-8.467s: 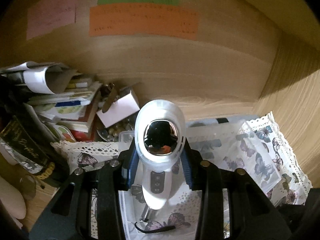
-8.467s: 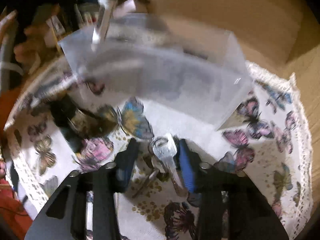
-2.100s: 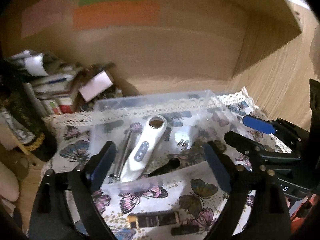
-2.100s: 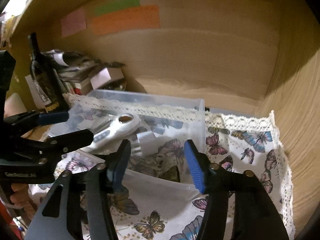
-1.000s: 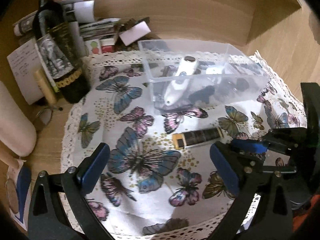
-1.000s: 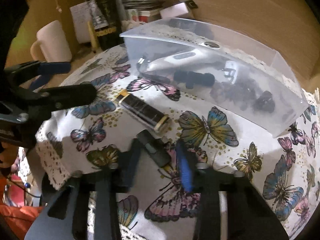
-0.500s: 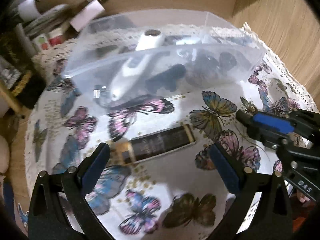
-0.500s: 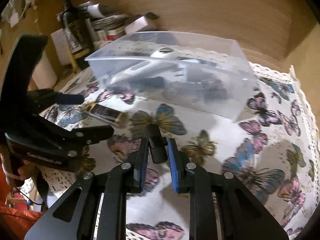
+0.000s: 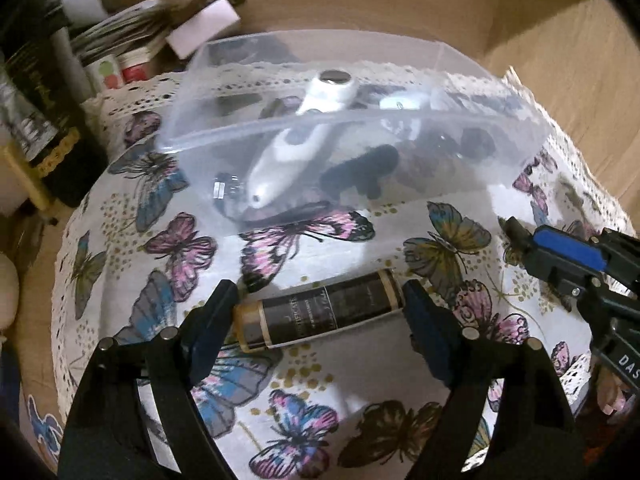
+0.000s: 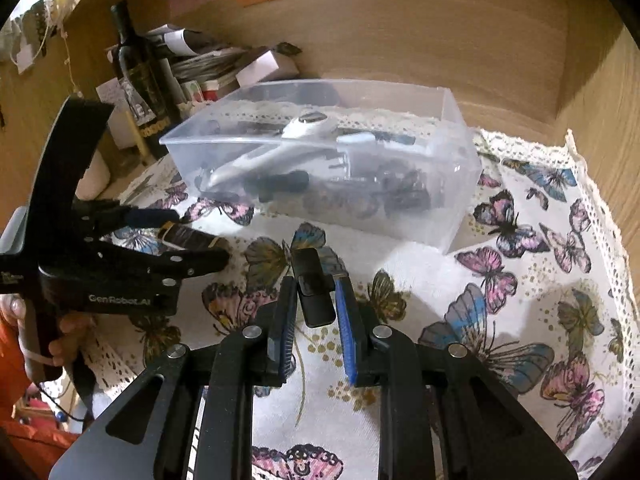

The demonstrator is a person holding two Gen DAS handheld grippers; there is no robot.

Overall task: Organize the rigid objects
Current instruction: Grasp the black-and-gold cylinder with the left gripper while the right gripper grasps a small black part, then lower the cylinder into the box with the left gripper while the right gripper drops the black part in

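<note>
A clear plastic bin (image 9: 520, 148) (image 10: 460, 184) on the butterfly cloth holds a white handheld device (image 9: 296, 148) (image 10: 280, 148) and several dark items. A dark cylindrical bottle with gold ends (image 9: 320, 314) (image 10: 188, 237) lies on the cloth in front of the bin. My left gripper (image 9: 318, 300) is open, its jaws at either end of the bottle, close to it. My right gripper (image 10: 314, 294) is shut on a small black rectangular object (image 10: 314, 286) and holds it above the cloth; the gripper also shows in the left wrist view (image 9: 560, 256).
A dark wine bottle (image 10: 138, 72), stacked papers and a white box (image 10: 266, 66) crowd the back left corner. Wooden walls (image 10: 460, 40) close in behind and at the right. The butterfly cloth (image 10: 520, 280) covers the surface.
My left gripper has come down over the dark bottle, its jaws now at either end of it. My right gripper stays shut on the black object and has shifted slightly.
</note>
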